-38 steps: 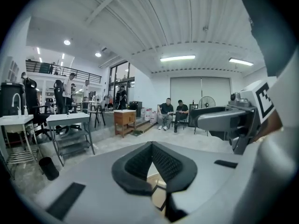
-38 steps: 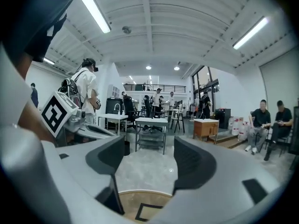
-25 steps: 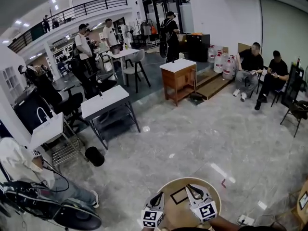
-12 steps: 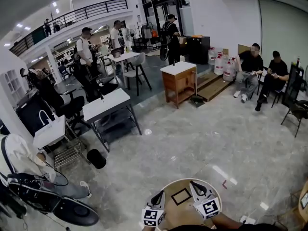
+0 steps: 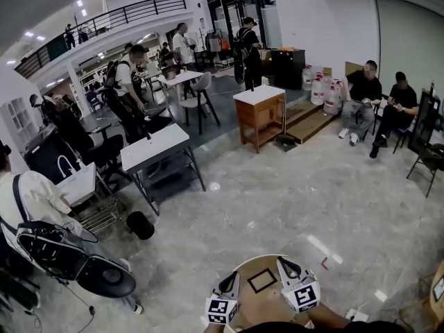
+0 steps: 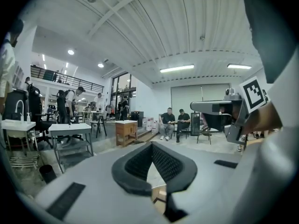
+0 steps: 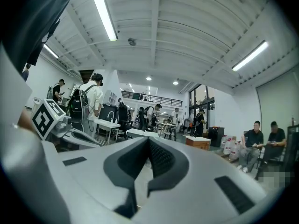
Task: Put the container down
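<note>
Left gripper view looks along the left claw (image 6: 152,144). Its dark ribbed pads meet at the tips with nothing between them. Below the tips, a sliver of wood with dark lines shows through the gap, too little to name. The right gripper view shows the right claw (image 7: 148,140) pressed together the same way and empty.

In the head view both claws sit at the bottom edge over a round wooden bench (image 5: 258,302). Their marker cubes are partly cut off by the frame, and the arms are barely seen. Between the claws a black-edged square (image 5: 262,281) lies on the bench top, touching neither. I cannot tell whether it is a flat outline or a shallow tray, and the container cannot be made out in any view.

Beyond the bench is grey stone floor (image 5: 277,200), with a black bin (image 5: 141,225) and a white-topped table (image 5: 152,146) to the left. Farther off stands a wooden cabinet (image 5: 259,113). Two seated people (image 5: 378,99) are by the right wall, beside water jugs (image 5: 322,89). The distant figures are too small to describe.
</note>
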The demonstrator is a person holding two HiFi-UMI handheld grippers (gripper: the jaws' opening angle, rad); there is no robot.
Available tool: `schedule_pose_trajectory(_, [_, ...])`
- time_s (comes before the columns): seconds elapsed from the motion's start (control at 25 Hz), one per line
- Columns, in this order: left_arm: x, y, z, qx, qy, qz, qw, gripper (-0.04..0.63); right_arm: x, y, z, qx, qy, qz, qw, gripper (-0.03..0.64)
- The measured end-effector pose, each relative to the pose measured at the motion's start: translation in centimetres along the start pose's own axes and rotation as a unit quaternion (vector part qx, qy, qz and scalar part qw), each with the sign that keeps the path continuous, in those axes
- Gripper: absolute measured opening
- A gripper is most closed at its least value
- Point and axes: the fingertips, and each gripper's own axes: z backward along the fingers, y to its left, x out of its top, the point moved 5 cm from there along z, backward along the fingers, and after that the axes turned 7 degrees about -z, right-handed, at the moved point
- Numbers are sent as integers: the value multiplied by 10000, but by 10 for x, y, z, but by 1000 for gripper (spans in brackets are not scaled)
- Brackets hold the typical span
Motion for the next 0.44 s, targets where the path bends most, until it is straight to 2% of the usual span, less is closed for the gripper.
schedule_pose_trajectory(0.2, [0, 8, 0, 12, 23, -42, 10000, -6, 8, 3, -2, 5, -53, 96, 9999, 0])
schedule_pose_trajectory(0.44, [-2, 7, 10, 37, 127, -19, 9999, -6, 23, 6, 5, -7, -308, -134, 9994, 0])
